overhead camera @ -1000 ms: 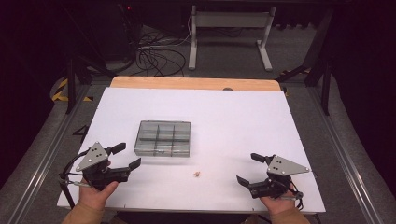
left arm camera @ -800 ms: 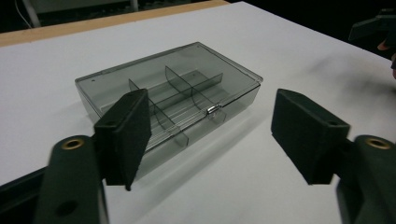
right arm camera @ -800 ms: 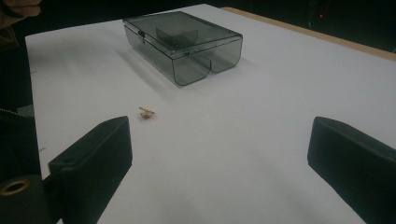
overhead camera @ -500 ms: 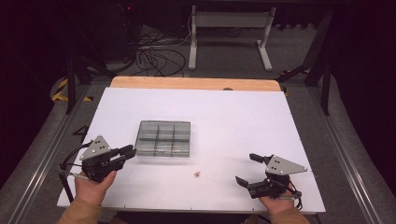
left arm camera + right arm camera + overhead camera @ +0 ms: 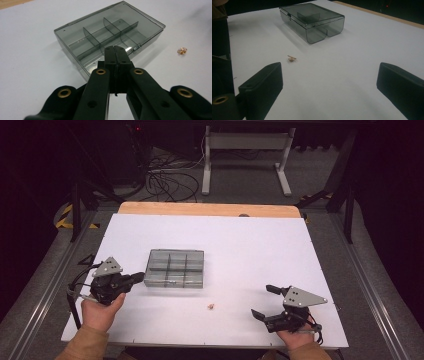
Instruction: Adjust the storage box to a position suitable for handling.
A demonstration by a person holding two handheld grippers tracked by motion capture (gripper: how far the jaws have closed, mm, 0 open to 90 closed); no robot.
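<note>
A smoky grey clear box (image 5: 175,268) with inner dividers and its lid down lies left of the middle of the white table (image 5: 250,250). My left gripper (image 5: 140,278) points at the box's left side, its tip just short of the wall. Its jaws have just been closing and now meet, with nothing between them (image 5: 114,48). The box (image 5: 110,35) lies right behind those tips. A tiny gold-brown piece (image 5: 211,307) lies loose in front of the box. My right gripper (image 5: 263,301) rests at the front right, open wide and empty (image 5: 329,82), facing the piece (image 5: 291,59) and the box (image 5: 312,20).
A wooden strip (image 5: 200,209) runs along the table's far edge. Beyond it on the dark floor are cables (image 5: 170,180) and a white metal stand (image 5: 245,155). Metal rails (image 5: 45,285) flank the table on both sides.
The left gripper's jaws have gone from wide open to shut, and that hand has moved right and a little up toward the box. The right gripper has stayed put.
</note>
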